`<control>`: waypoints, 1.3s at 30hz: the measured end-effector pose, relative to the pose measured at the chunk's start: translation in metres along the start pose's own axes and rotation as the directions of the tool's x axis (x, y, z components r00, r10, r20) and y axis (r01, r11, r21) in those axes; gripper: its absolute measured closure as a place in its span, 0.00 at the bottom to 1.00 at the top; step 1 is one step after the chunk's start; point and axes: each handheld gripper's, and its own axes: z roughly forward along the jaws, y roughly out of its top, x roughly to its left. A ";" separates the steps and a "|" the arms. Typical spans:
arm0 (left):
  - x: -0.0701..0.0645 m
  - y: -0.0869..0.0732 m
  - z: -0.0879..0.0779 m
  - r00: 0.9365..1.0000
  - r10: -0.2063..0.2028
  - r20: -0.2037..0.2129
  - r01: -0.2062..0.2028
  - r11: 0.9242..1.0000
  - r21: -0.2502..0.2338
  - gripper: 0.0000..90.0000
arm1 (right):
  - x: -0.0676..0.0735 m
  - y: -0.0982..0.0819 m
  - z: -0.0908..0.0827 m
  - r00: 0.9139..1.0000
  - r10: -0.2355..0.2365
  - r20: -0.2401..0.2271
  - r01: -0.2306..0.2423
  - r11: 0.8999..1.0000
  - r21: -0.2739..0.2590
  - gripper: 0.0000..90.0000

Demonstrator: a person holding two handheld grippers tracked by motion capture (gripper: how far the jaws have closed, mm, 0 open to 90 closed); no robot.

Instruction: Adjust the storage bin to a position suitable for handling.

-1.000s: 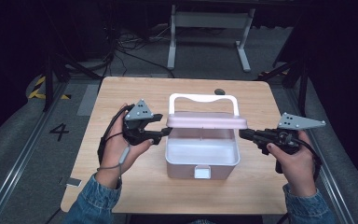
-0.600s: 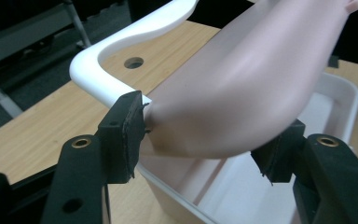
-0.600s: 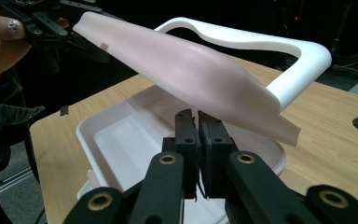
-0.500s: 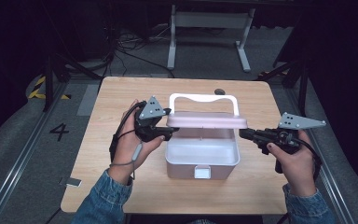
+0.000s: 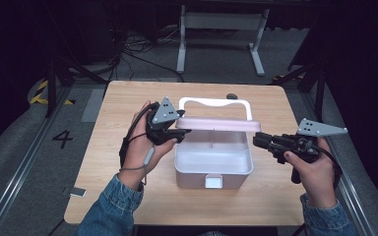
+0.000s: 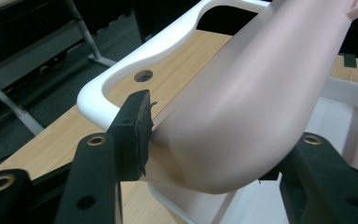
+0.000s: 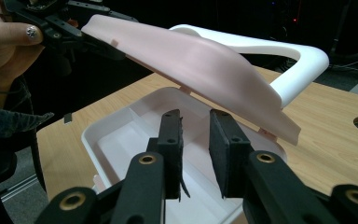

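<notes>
Currently the pink lid (image 5: 216,125) is raised nearly level over the open white box (image 5: 213,162) at mid-table, w/ the white handle (image 5: 215,104) standing behind it. Risk 1: your left gripper (image 5: 179,132) alone carries the lid, by its left end; if that grip slackens, in my judgement the lid drops back onto the box. Risk 2: pushing the lid further back on one end only could twist it or tip the box. Left gripper: jaws about half open, just been closing, pads pressing the lid's edge (image 6: 200,140) on both sides, so holding. Right gripper (image 5: 257,140): jaws narrow, just been opening; nothing between the pads (image 7: 170,140), which sit clear below the lid's right end, near the box's right wall.
</notes>
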 end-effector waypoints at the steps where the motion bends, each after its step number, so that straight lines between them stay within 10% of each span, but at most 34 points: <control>1: 0.001 0.001 0.000 1.000 0.006 -0.003 -0.006 1.000 0.004 0.57 | 0.000 0.000 -0.001 1.000 -0.002 0.004 0.002 1.000 -0.001 0.82; 39: 0.061 0.032 0.019 0.993 -0.116 0.009 0.116 0.993 0.002 0.80 | -0.015 -0.013 -0.040 0.992 0.059 0.115 -0.057 0.998 -0.026 0.81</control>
